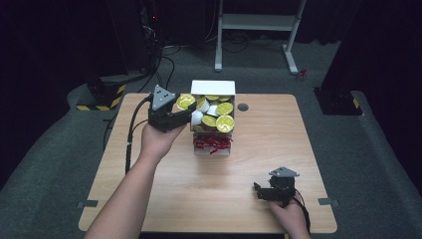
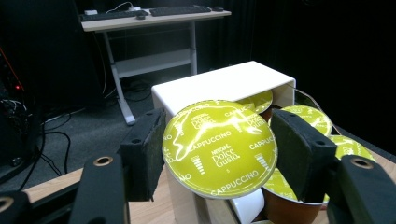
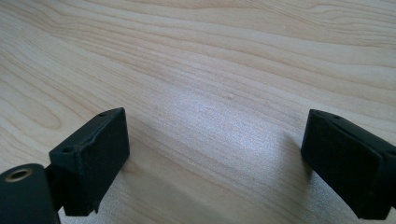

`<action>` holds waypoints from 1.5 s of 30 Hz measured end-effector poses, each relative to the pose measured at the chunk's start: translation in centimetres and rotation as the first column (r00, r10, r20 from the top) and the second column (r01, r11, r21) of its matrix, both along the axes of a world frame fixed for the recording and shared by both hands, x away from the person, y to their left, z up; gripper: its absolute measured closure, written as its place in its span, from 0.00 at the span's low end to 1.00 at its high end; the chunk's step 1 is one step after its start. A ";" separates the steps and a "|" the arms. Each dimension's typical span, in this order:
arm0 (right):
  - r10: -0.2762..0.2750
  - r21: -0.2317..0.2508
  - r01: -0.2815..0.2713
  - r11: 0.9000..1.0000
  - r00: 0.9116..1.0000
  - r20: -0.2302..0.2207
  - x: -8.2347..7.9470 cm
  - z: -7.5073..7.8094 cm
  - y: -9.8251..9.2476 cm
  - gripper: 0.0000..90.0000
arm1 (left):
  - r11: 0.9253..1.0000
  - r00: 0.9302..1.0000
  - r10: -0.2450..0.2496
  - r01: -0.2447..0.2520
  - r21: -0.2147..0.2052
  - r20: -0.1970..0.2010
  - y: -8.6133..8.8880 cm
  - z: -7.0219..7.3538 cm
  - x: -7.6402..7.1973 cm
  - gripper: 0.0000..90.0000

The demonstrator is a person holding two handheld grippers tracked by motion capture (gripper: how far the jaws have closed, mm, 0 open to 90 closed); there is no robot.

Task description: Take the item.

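While the wooden table spreads pale under everything, a white box stands at its far middle, packed with coffee capsules whose yellow-green foil lids face up; red shredded paper shows at the box's near end. At the box's left edge, the person's left hand holds the left gripper raised. Its jaws are clamped on one capsule, pads pressing the rim on both sides, so the lid, printed "Cappuccino", faces the left gripper view. That capsule sits above the box's open top, with other capsules just behind and below it.

Near the table's front right corner, well apart from the box, the right hand holds the right gripper low over bare wood. In the right gripper view its jaws stand wide apart, nothing between them but the table's grain; whether they touch the surface cannot be told.
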State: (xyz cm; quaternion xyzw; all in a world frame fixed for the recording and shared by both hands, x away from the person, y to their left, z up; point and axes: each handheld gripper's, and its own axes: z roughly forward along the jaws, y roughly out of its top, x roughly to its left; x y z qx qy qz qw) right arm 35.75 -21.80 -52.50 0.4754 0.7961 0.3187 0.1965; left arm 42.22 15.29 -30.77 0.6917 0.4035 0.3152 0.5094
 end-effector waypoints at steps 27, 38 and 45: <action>0.005 -0.005 -0.005 1.000 1.000 0.004 0.0 0.0 -0.1 0.09 | 0.999 0.998 0.052 -0.052 0.008 -0.020 2.6 -0.8 0.1 0.43; 0.007 -0.005 -0.007 1.000 1.000 0.006 0.0 0.0 -0.1 0.09 | 0.998 0.997 0.060 -0.059 0.013 -0.041 2.9 -1.4 0.3 0.43; 0.007 -0.005 -0.007 1.000 1.000 0.006 0.0 0.0 -0.1 0.09 | 0.997 0.997 0.072 -0.072 0.009 -0.041 3.4 -1.7 0.3 0.43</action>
